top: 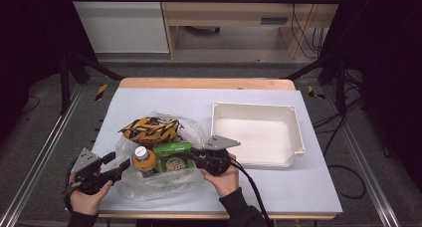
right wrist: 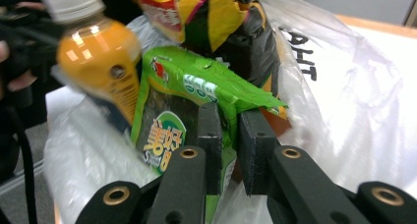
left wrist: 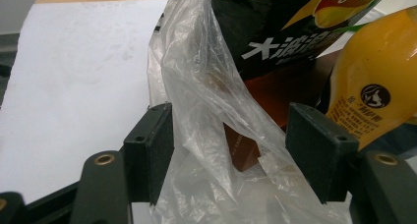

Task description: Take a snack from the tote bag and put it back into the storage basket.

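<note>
A clear plastic bag (top: 149, 184) lies on the table near its front left. In it are an orange-and-black chip bag (top: 149, 129), an orange juice bottle (top: 143, 160) with a white cap, and a green snack packet (top: 171, 157). My right gripper (right wrist: 229, 135) is shut on the edge of the green snack packet (right wrist: 196, 81), beside the bottle (right wrist: 96, 62). My left gripper (left wrist: 231, 155) stands open at the bag's left side, with loose bag film (left wrist: 196, 86) hanging between its wide jaws. Behind the film I see the chip bag (left wrist: 280, 32) and the bottle (left wrist: 373, 86).
A white rectangular tray (top: 298, 132) sits on the right half of the pale blue table top (top: 164, 100). A brown box-like thing (left wrist: 246, 145) shows inside the bag, low behind the film. Metal frame rails run along both sides of the table.
</note>
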The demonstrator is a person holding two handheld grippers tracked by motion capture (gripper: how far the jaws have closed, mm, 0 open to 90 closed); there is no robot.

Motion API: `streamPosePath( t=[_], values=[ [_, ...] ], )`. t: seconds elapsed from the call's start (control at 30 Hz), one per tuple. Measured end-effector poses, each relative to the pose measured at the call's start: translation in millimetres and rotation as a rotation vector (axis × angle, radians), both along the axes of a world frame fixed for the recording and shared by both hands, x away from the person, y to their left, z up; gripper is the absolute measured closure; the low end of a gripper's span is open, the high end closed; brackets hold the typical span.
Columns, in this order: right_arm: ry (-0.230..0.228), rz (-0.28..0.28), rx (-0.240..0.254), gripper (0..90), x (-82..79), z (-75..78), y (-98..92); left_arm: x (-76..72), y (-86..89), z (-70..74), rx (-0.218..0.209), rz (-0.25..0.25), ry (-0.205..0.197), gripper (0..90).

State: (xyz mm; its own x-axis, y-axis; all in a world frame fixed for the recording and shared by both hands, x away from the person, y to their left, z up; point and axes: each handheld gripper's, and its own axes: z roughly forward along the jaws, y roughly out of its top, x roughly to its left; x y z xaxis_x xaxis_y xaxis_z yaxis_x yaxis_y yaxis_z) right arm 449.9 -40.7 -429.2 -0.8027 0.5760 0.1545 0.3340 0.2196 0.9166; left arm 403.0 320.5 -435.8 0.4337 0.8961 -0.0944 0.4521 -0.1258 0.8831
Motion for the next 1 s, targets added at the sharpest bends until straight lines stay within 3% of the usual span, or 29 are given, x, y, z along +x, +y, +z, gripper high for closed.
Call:
streamPosePath(
  t=[0.17, 0.27, 0.47, 0.67, 0.8, 1.0],
  values=[
    [0.003, 0.009, -0.01, 80.4, -11.0, -6.2, -13.8, 0.3, -3.0, -1.1, 0.005, -0.003, 0.007, 34.8],
    [0.018, -0.002, -0.009, 77.7, -9.4, -10.3, -14.7, 0.5, -3.9, -1.7, 0.011, -0.007, 0.01, 34.8],
    [0.041, -0.019, -0.041, 59.8, -3.8, -15.1, -11.3, 0.5, -1.6, -1.3, 0.002, -0.001, 0.006, 34.8],
    [0.075, -0.054, 0.006, 45.6, 5.2, -15.0, -10.2, 1.1, -2.8, -1.3, 0.002, -0.001, 0.007, 34.9],
    [0.114, -0.055, -0.002, 43.7, 15.4, -20.9, -2.4, 1.6, -1.3, -1.0, 0.0, 0.003, 0.006, 35.0],
    [0.127, -0.037, -0.01, 44.4, 27.5, -21.0, 14.3, 2.3, -1.0, -1.6, -0.001, -0.003, 0.005, 35.1]
  ],
)
